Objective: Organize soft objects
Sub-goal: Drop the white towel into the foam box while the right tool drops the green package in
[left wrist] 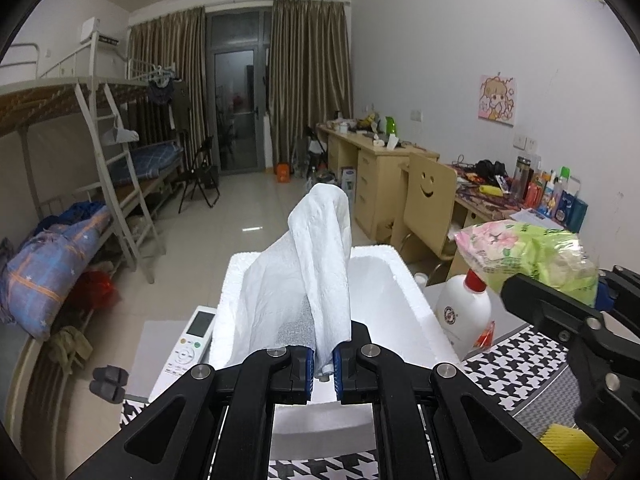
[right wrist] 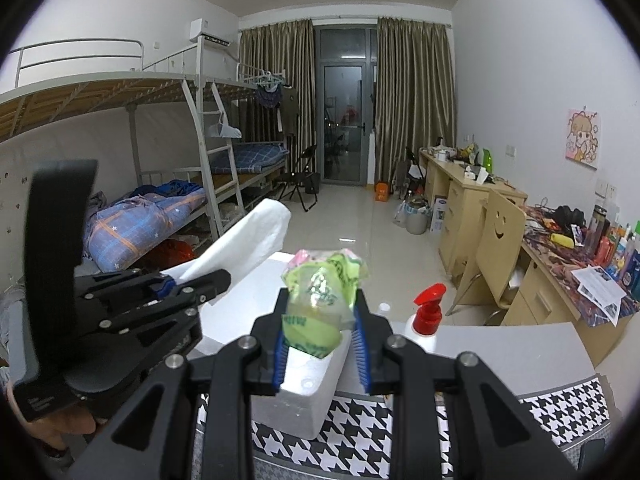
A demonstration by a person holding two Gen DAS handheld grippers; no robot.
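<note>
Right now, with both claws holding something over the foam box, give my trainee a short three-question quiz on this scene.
1. True or false: the left claw is shut on the white towel.
2. What does the right claw hold? A) the spray bottle B) the green tissue pack C) the remote
3. Fill in: the spray bottle has a ____ nozzle.

Key:
1. True. The towel stands up from the pads, above the white foam box.
2. B. The green tissue pack is clamped between the blue pads.
3. Red.
</note>
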